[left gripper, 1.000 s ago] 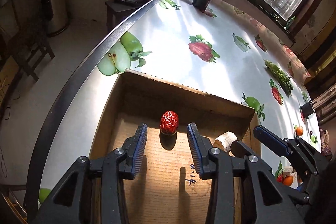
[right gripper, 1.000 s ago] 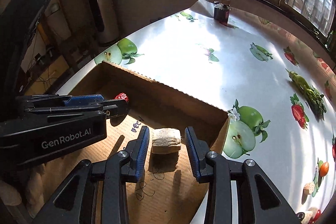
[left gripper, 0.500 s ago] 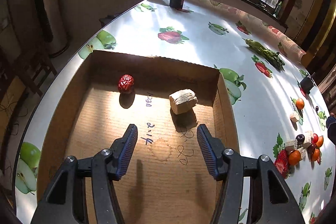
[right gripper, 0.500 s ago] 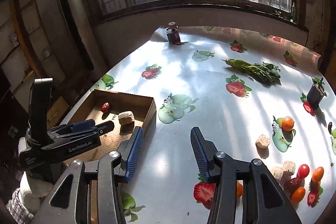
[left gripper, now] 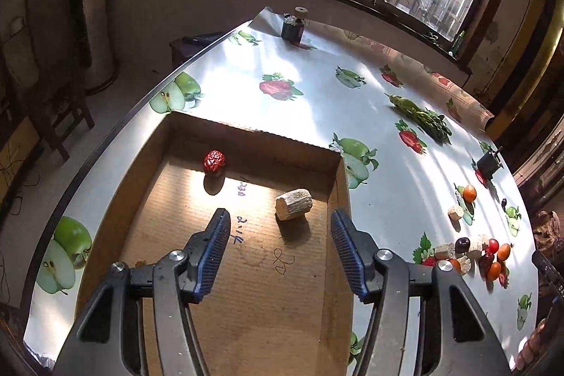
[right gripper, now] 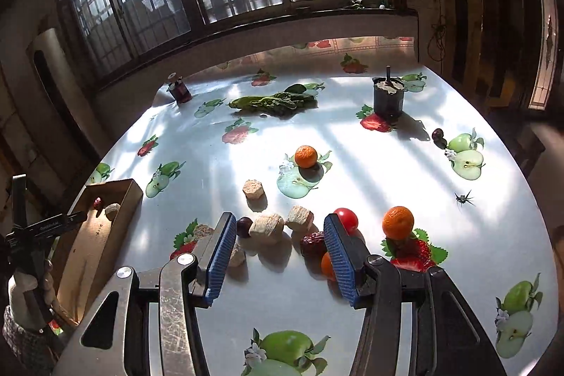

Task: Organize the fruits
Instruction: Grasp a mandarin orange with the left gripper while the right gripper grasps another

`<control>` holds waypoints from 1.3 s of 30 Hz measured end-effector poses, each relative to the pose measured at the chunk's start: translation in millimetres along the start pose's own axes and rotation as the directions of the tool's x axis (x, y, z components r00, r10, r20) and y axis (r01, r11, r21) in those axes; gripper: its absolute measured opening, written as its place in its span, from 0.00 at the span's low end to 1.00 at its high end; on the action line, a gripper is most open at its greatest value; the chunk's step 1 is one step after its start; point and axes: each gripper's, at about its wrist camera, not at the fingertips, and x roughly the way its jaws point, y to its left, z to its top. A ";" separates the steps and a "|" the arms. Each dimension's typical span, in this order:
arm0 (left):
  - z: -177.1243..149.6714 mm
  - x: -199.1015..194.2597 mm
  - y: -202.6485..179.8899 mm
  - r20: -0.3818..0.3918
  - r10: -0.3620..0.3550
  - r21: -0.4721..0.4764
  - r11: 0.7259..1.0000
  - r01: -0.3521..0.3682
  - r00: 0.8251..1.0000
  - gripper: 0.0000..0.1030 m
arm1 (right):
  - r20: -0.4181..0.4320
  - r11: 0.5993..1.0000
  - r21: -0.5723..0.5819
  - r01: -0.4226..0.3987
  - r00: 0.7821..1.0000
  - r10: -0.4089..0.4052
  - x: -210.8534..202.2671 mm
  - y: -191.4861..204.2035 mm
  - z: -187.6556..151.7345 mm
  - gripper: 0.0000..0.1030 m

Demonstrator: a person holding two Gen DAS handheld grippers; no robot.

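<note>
Now both grippers have let go and pulled back, the left gripper (left gripper: 280, 247) spread wide over the box (left gripper: 336, 178) holding the red date (left gripper: 214, 161) and pale chunk (left gripper: 293, 203), while the right gripper (right gripper: 276, 254), also spread wide, hangs over the fruit pile (right gripper: 268, 226) on the table (right gripper: 405, 171), ready for more.

Fruit-print tablecloth (left gripper: 317, 115), brown box (left gripper: 246, 288), red date (left gripper: 214, 161)

Both grippers have let go and withdrawn: left gripper (left gripper: 280, 236) backed above the box (left gripper: 338, 178); right gripper (right gripper: 276, 247) swung over the loose fruit pile (right gripper: 268, 228).
</note>
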 end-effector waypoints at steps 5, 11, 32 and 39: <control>-16.6 -4.0 -69.5 -0.035 -0.124 0.094 0.987 0.127 0.992 0.62 | -0.054 0.997 0.079 0.000 0.999 0.004 19.8 -35.1 -14.7 0.54; -50.9 45.8 -139.5 -0.160 -0.217 0.145 0.960 0.241 0.963 0.62 | -0.101 0.994 0.100 -0.043 0.993 0.053 47.3 -42.4 -31.7 0.54; -85.4 98.1 -186.3 -0.194 -0.335 0.217 0.902 0.373 0.922 0.43 | -0.133 0.999 0.032 0.022 0.991 -0.018 77.2 -37.5 -42.5 0.40; -86.7 97.2 -181.0 -0.220 -0.378 0.198 0.885 0.421 0.899 0.29 | -0.125 0.999 0.010 0.044 0.991 -0.042 77.7 -32.8 -43.3 0.40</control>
